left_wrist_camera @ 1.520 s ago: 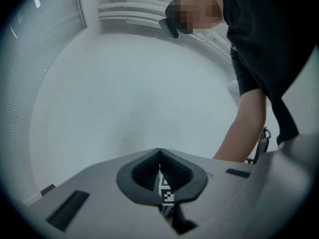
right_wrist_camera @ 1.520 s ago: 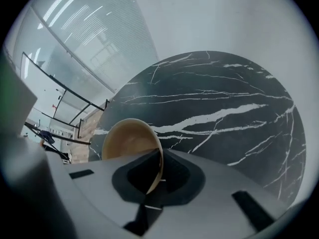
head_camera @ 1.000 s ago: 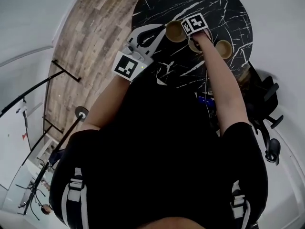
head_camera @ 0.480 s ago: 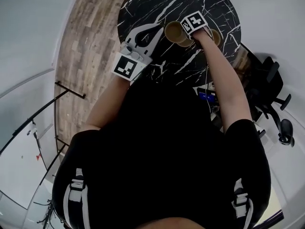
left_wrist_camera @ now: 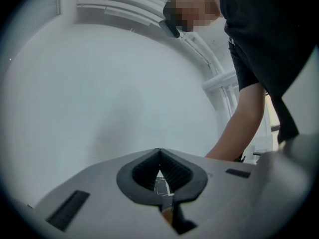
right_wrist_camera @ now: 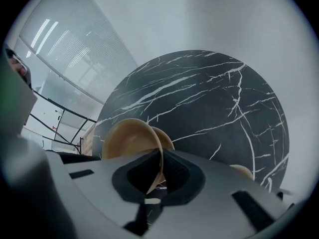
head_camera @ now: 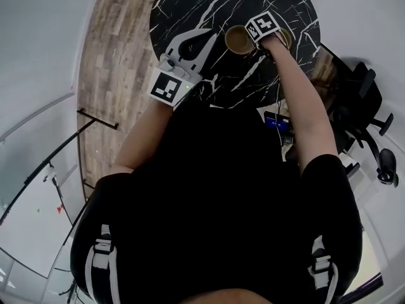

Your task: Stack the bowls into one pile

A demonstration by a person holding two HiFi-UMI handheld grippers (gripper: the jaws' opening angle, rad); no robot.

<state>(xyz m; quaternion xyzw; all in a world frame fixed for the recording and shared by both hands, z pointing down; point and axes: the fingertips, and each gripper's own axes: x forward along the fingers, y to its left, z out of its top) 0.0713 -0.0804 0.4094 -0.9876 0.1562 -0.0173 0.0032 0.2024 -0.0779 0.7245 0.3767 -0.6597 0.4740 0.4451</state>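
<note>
Bowl (right_wrist_camera: 127, 138): rim pinched in right tool (right_wrist_camera: 158, 156), carried across table (right_wrist_camera: 199, 83) within last second, now just beside second bowl (right_wrist_camera: 166, 139); third bowl (right_wrist_camera: 242, 171) apart at right. Left tool (left_wrist_camera: 159, 153) closed, empty. Nesting likely next.

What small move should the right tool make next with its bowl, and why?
Probably shift slightly, then lower: the right tool grips the tan round bowl by its rim, partly overlapping a second tan bowl on the black marble table.
</note>
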